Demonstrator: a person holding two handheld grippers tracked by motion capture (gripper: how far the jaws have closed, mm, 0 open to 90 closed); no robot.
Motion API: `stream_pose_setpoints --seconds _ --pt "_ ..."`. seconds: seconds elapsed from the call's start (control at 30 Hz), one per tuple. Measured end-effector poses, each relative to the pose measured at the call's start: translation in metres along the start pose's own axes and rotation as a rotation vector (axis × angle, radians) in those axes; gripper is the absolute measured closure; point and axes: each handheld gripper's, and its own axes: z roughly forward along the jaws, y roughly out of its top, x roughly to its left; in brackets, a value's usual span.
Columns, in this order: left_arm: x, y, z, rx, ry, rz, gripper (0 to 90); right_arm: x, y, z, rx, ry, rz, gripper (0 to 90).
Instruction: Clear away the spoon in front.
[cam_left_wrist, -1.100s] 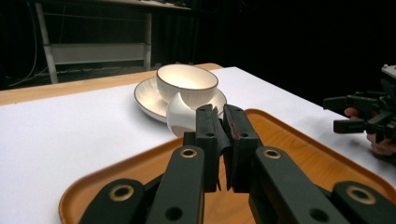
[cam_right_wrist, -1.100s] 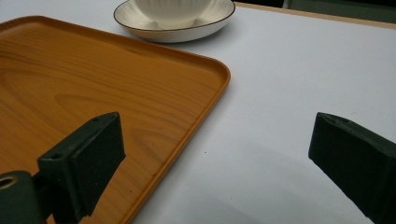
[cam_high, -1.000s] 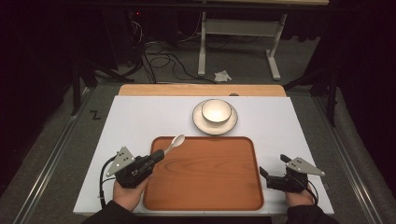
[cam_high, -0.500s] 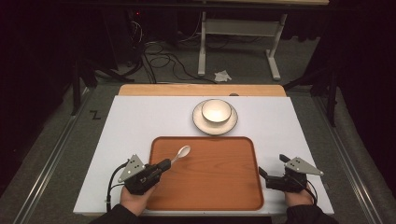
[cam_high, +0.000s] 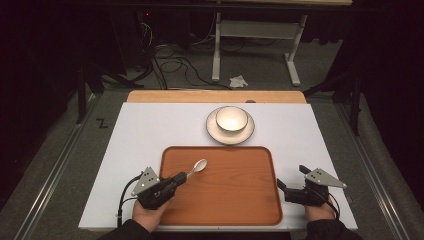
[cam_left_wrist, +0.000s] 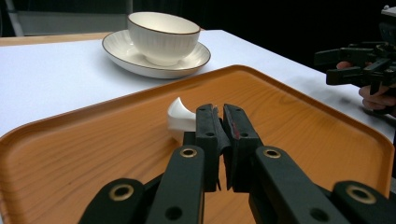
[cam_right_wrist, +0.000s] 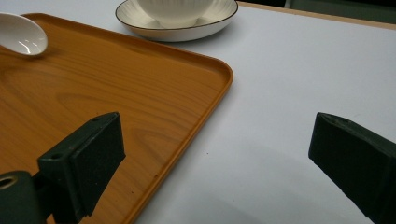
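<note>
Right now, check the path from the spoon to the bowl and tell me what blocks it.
Nothing visible blocks it. The left hand-held gripper holds the white spoon over the wooden tray. Between spoon and bowl lie only the tray's low rim, bare table and the bowl's saucer.

White counter (cam_high: 150, 135) sitting on grey floor (cam_high: 60, 165). Dark room beyond. Black cables (cam_high: 170, 60) trailing by a white desk frame (cam_high: 255, 35); crumpled paper (cam_high: 238, 81) lying near it.
</note>
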Motion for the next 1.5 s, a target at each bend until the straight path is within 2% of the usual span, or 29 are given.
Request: stream_pose_setpoints --seconds 0.37,0.57,0.7,0.8,0.93,1.33,1.5 --pt "0.0006 -0.0016 -0.0003 0.019 0.002 -0.018 85.4 0.0002 0.0004 0.0001 -0.001 0.002 -0.003 4.1" --pt "-0.0019 -0.0053 -0.0031 0.063 0.005 -0.025 84.9 -0.0005 0.0003 -0.0007 -0.003 0.002 0.002 4.1" --pt "-0.0021 -0.0054 -0.0032 0.068 0.005 -0.028 84.6 0.0003 0.0005 -0.0004 -0.001 0.003 0.005 4.1" --pt "-0.0026 -0.0046 -0.0041 0.068 0.006 -0.032 71.7 0.0002 0.0007 -0.0001 -0.002 0.004 0.001 4.1" --pt "-0.0022 -0.0029 -0.0059 0.058 0.014 -0.028 63.7 0.0001 0.0005 0.0007 0.003 0.003 0.006 4.1" --pt "0.0001 -0.0026 -0.0052 0.070 0.052 -0.029 56.5 -0.0004 0.0007 -0.0004 -0.005 0.005 -0.001 4.1" --pt "0.0013 -0.0034 -0.0027 0.117 0.082 -0.018 57.4 -0.0006 0.0009 -0.0007 -0.007 0.006 0.001 4.1"
